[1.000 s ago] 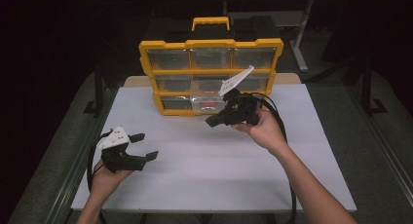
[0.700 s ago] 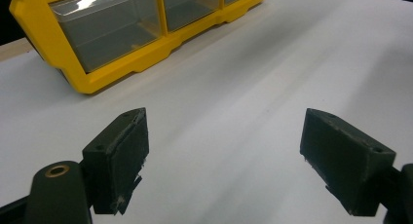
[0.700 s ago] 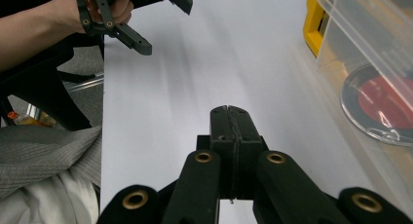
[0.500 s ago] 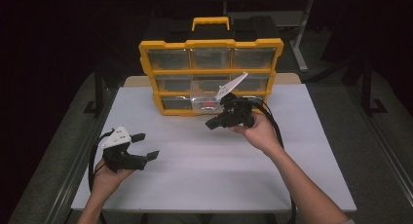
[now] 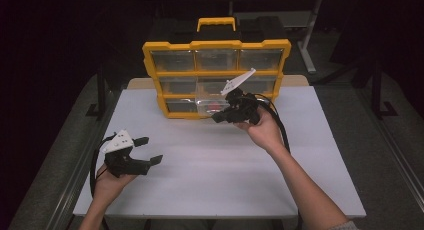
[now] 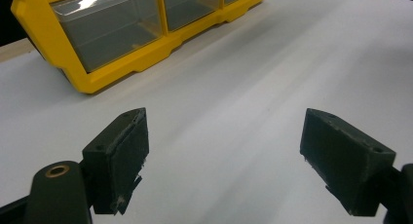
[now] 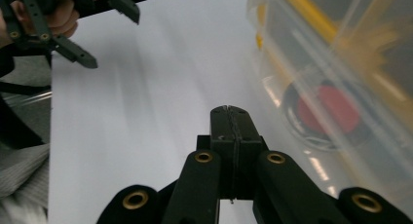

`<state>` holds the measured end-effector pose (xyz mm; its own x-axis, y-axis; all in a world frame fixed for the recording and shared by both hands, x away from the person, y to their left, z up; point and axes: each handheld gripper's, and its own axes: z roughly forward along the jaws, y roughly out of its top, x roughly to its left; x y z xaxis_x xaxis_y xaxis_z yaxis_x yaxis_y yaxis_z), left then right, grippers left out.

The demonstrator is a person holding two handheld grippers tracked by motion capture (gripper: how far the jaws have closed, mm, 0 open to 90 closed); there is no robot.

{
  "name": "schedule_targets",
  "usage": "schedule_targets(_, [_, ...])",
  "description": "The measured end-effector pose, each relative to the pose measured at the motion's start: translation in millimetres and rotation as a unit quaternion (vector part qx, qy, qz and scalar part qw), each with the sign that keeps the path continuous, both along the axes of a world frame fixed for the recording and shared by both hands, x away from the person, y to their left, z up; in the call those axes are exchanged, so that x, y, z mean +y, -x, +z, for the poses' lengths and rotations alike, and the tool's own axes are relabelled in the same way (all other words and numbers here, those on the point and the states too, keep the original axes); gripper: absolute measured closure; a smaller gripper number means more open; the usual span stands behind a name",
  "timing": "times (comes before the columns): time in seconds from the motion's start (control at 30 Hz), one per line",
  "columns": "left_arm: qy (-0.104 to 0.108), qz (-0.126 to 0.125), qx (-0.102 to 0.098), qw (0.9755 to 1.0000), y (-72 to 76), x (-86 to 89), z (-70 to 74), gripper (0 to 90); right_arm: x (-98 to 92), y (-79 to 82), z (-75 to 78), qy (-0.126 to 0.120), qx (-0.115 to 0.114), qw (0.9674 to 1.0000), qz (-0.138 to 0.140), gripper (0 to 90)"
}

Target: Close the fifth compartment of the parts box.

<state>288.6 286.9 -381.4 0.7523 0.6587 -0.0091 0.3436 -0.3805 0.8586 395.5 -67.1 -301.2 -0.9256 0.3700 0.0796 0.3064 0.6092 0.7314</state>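
Note:
A yellow organiser box [image 5: 216, 45] with clear drawers stands at the back of the white table [image 5: 215, 170]. One clear drawer [image 5: 206, 108] in its bottom row sticks out, with a red round thing [image 7: 328, 107] inside. My right gripper [image 5: 218, 118] hovers just in front of that drawer, pointing left, its jaws pressed together with nothing between them. In the right gripper view its shut tips [image 7: 230, 118] lie beside the drawer's clear wall [image 7: 311, 83]. My left gripper [image 5: 150, 150] is held low over the table's left front, jaws wide open and empty, with the box's lower corner [image 6: 87, 78] ahead of it.
The box has a yellow carry handle [image 5: 216, 23] on top. Black cables [image 5: 280, 125] trail from both grippers over the table. Dark floor and table legs [image 5: 305, 45] surround the table. A wide bare stretch of white top lies between the two hands.
The right gripper has shifted only slightly beside the pulled-out drawer, still shut. The left gripper has stayed in place, open.

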Motion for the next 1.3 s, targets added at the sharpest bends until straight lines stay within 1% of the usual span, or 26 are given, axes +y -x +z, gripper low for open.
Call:
schedule_targets(0.03, [-0.001, 0.0, 0.0, 1.0, 0.1, 0.1, 0.3, 17.9, 0.3, -1.0, 2.5, 0.004, -0.006, 1.0, -0.001, 88.8])
schedule_targets(0.07, [-0.002, -0.001, -0.001, 1.0, 0.0, 0.5, 0.7, 17.9, 1.3, -1.6, 4.7, 0.005, -0.005, 0.9999, -0.008, 88.8])
schedule_targets(0.1, [0.004, 0.001, -0.002, 1.0, 0.0, 0.2, 0.4, 17.9, 1.7, -3.8, 6.0, 0.009, -0.01, 0.9999, -0.007, 88.8])
schedule_targets(0.13, [0.006, 0.002, -0.002, 1.0, 0.3, 0.3, 0.6, 17.9, 1.8, -5.1, 7.3, 0.012, -0.011, 0.9998, -0.01, 88.8])
schedule_targets(0.17, [0.007, 0.003, -0.002, 1.0, 0.6, 0.5, 0.7, 17.9, 2.4, -5.9, 8.5, 0.008, -0.008, 0.9998, -0.014, 88.8])
schedule_targets(0.27, [0.01, 0.003, -0.002, 0.9999, 0.6, 0.6, 0.6, 17.9, 3.4, -9.7, 10.0, 0.016, -0.019, 0.9996, -0.016, 88.9])
schedule_targets(0.3, [0.01, 0.003, -0.002, 0.9999, 0.6, 0.6, 0.6, 17.9, 4.6, -8.2, 11.6, 0.012, -0.005, 0.9995, -0.027, 88.9])
schedule_targets(0.33, [0.01, 0.003, -0.003, 0.9999, 0.7, 0.5, 0.5, 17.9, 4.6, -9.4, 11.9, 0.015, -0.009, 0.9995, -0.027, 88.8])
schedule_targets(0.37, [0.009, 0.002, -0.002, 1.0, 0.8, 0.6, 0.6, 17.9, 4.2, -11.1, 11.9, 0.017, -0.017, 0.9994, -0.027, 88.9])
schedule_targets(0.4, [0.009, 0.002, -0.002, 1.0, 0.9, 0.7, 0.6, 17.9, 4.2, -11.4, 13.0, 0.014, -0.011, 0.9994, -0.031, 88.9])
schedule_targets(0.47, [0.011, 0.003, -0.002, 0.9999, 1.0, 1.0, 0.9, 17.9, 3.5, -13.2, 14.3, 0.012, -0.009, 0.9994, -0.031, 88.9])
schedule_targets(0.57, [0.011, 0.003, -0.003, 0.9999, 1.2, 1.0, 1.4, 17.9, 2.8, -15.2, 15.3, 0.014, -0.017, 0.9993, -0.031, 88.9])
schedule_targets(0.6, [0.011, 0.003, -0.003, 0.9999, 1.2, 0.7, 1.3, 17.9, 2.9, -15.0, 15.7, 0.014, -0.01, 0.9992, -0.035, 88.9])
schedule_targets(0.67, [0.008, 0.001, -0.003, 1.0, 1.2, 0.6, 1.4, 17.9, 2.7, -15.8, 16.1, 0.016, -0.007, 0.9991, -0.04, 88.9])
schedule_targets(0.73, [0.006, 0.001, -0.004, 1.0, 1.0, 0.5, 1.3, 17.9, 2.6, -16.4, 16.2, 0.015, -0.008, 0.999, -0.041, 88.9])
schedule_targets(0.8, [0.009, 0.001, -0.005, 1.0, 1.0, 0.5, 1.2, 17.9, 3.5, -18.4, 16.3, 0.018, -0.011, 0.9989, -0.043, 88.9])
schedule_targets(0.83, [0.009, 0.001, -0.004, 1.0, 1.1, 0.5, 1.4, 17.9, 3.8, -19.3, 16.5, 0.018, -0.007, 0.9988, -0.044, 88.9])
schedule_targets(0.97, [0.01, 0.002, -0.003, 0.9999, 1.4, 0.9, 1.7, 17.9, 4.7, -23.1, 17.9, 0.02, -0.014, 0.9986, -0.047, 88.9])
schedule_targets(1.07, [0.009, 0.002, -0.003, 1.0, 1.4, 1.0, 1.7, 17.9, 5.0, -26.4, 18.8, 0.024, -0.012, 0.9983, -0.053, 88.9])
schedule_targets(1.1, [0.009, 0.001, -0.004, 0.9999, 1.4, 1.1, 1.8, 17.9, 5.1, -27.5, 18.7, 0.022, -0.01, 0.9981, -0.056, 88.9])
schedule_targets(1.2, [0.009, 0.002, -0.005, 0.9999, 1.4, 1.4, 2.3, 17.9, 4.8, -31.9, 17.4, 0.025, -0.016, 0.9978, -0.059, 88.9])
schedule_targets(1.23, [0.007, 0.002, -0.005, 1.0, 1.4, 1.9, 2.6, 17.9, 5.0, -32.6, 17.0, 0.024, -0.011, 0.9977, -0.062, 88.9])
schedule_targets(1.3, [0.006, 0.002, -0.005, 1.0, 1.5, 2.4, 2.7, 17.9, 4.4, -35.4, 15.5, 0.027, -0.014, 0.9974, -0.065, 88.9])
